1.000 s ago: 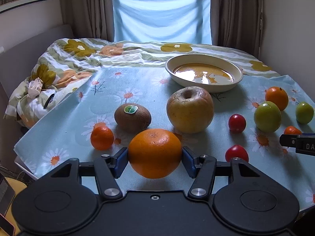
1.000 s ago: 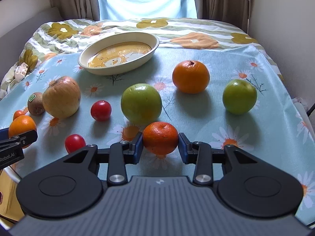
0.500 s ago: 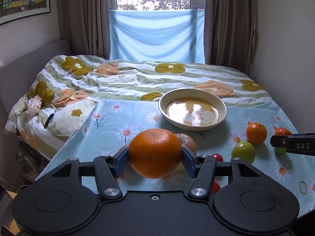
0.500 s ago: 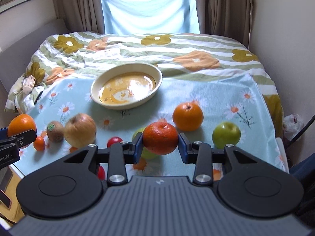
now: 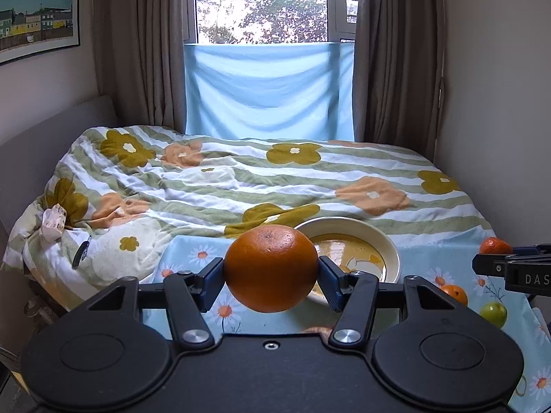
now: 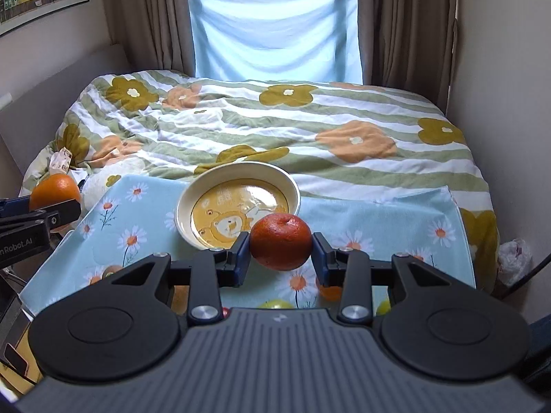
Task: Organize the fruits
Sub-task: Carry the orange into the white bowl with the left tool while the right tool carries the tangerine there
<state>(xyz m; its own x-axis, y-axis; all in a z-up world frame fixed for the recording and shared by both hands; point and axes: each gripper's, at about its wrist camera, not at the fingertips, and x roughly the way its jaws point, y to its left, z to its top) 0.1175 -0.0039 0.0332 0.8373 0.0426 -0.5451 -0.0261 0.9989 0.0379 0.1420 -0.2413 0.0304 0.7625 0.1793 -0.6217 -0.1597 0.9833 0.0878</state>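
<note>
Nearest, left gripper point(image 5: 271, 272) clamped on a large orange point(image 5: 271, 268), held in the air in front of the bowl point(image 5: 385, 242). Right gripper point(image 6: 279, 249) likewise closed on a smaller, redder tangerine point(image 6: 280, 242), raised just before the bowl's near rim. Below and nearer than the bowl, more fruit on the daisy-print cloth point(image 6: 378, 213): a green apple point(image 5: 494, 314), another orange point(image 5: 455, 293), others mostly hidden, possibly a kiwi. Beyond the bowl, a flowered quilt point(image 6: 275, 120), then a blue window cloth point(image 5: 268, 89).
</note>
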